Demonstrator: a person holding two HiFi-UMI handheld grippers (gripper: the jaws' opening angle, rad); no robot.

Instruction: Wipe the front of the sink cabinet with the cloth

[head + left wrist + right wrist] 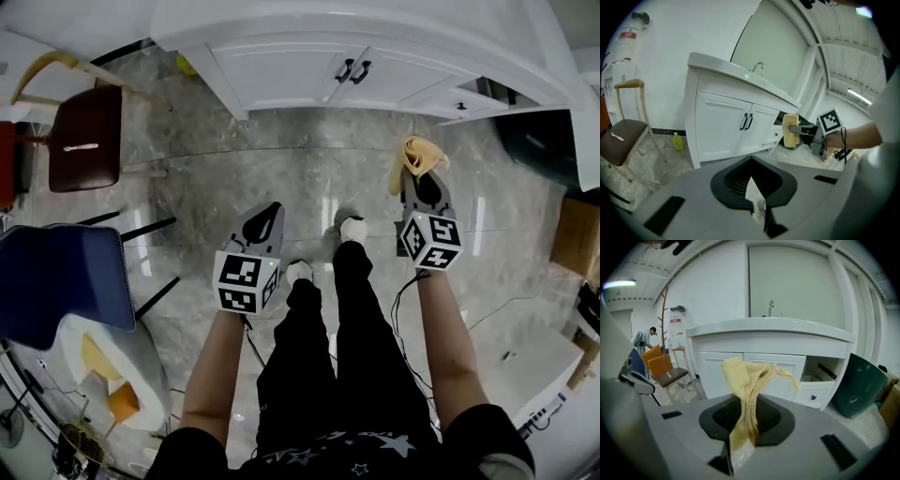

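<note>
1. I can read no text, brand, number or sign in any view.
2. My left cube (246, 281) and my right cube (430, 241) carry black-and-white square markers only. I find no letters or digits on them.
3. The white tank (621, 51) bears a red label (629, 34). Its print is too small for me to read.
4. The yellow bottle (677, 141) stands beside the cabinet (717, 131). I cannot make out any print on the bottle.
</note>
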